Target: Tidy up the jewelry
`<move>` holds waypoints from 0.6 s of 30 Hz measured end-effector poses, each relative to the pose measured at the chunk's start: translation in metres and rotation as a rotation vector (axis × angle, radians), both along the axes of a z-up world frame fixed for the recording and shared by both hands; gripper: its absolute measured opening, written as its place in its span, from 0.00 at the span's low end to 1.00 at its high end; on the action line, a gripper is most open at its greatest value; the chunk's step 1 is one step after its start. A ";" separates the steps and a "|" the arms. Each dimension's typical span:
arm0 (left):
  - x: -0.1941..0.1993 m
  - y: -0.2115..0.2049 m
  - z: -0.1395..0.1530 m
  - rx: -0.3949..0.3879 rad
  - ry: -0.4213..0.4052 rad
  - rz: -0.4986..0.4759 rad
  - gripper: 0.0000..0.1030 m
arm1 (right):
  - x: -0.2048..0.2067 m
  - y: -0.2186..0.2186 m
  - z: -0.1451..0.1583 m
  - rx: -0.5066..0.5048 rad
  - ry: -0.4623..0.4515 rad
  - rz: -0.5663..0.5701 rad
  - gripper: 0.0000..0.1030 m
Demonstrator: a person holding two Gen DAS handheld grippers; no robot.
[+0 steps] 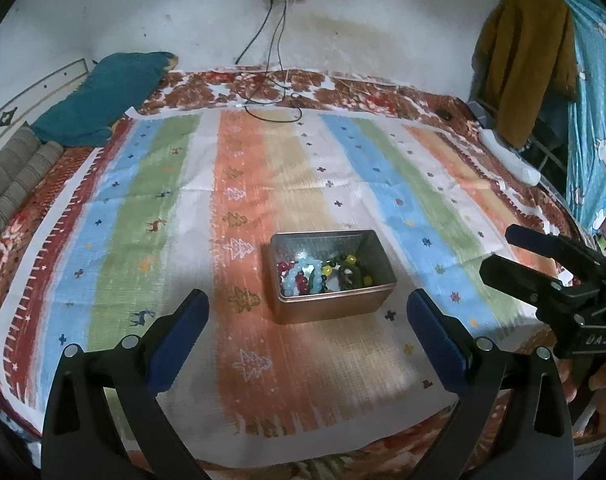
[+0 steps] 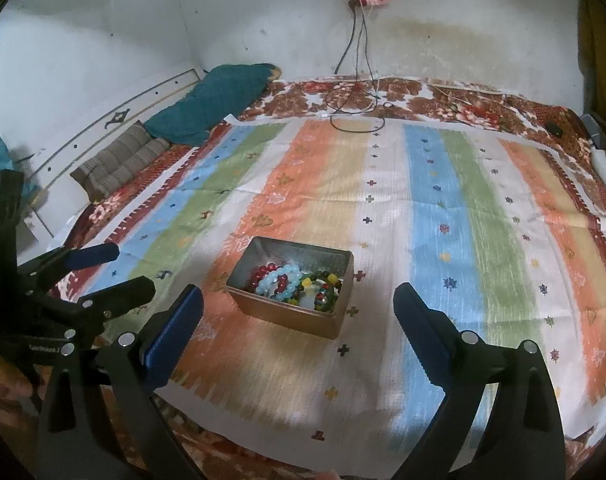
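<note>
A small metal box point(image 1: 335, 304) stands on the striped cloth point(image 1: 263, 184) and holds several bead bracelets point(image 1: 323, 274), pale blue, red, green and yellow. My left gripper point(image 1: 307, 310) is open and empty, just short of the box. My right gripper point(image 2: 299, 304) is open and empty, also just in front of the box point(image 2: 299, 318) with its bracelets point(image 2: 299, 282). The right gripper shows at the right edge of the left wrist view point(image 1: 499, 252), open. The left gripper shows at the left edge of the right wrist view point(image 2: 131, 270), open.
The cloth point(image 2: 383, 200) covers a bed with a floral sheet point(image 1: 343, 88). A teal pillow point(image 1: 103, 96) and a striped cushion point(image 1: 19, 164) lie at the far left. Charger cables point(image 1: 271, 96) hang from a wall socket onto the bed. Clothes point(image 1: 527, 64) hang at the right.
</note>
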State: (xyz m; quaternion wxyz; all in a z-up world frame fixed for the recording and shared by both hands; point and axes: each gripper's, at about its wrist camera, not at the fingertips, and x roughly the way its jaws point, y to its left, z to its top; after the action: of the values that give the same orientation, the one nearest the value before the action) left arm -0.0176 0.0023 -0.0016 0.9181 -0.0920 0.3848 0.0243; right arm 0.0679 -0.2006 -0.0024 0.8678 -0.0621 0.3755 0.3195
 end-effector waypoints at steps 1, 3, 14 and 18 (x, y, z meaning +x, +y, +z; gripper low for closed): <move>0.000 0.000 0.000 0.002 0.000 -0.002 0.94 | -0.001 0.000 0.001 0.001 -0.004 0.000 0.94; 0.000 -0.001 0.000 0.012 -0.002 -0.007 0.94 | -0.003 0.000 0.002 0.002 -0.014 0.000 0.94; -0.002 -0.008 0.003 0.045 -0.022 -0.023 0.94 | -0.005 0.000 0.002 0.003 -0.016 0.001 0.94; -0.001 -0.010 0.003 0.059 -0.024 -0.019 0.94 | -0.005 0.000 0.002 0.005 -0.015 0.000 0.94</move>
State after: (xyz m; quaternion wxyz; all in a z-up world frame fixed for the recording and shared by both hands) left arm -0.0190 -0.0079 0.0013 0.9252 -0.0617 0.3736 0.0258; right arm 0.0626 -0.2005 -0.0002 0.8707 -0.0623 0.3682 0.3202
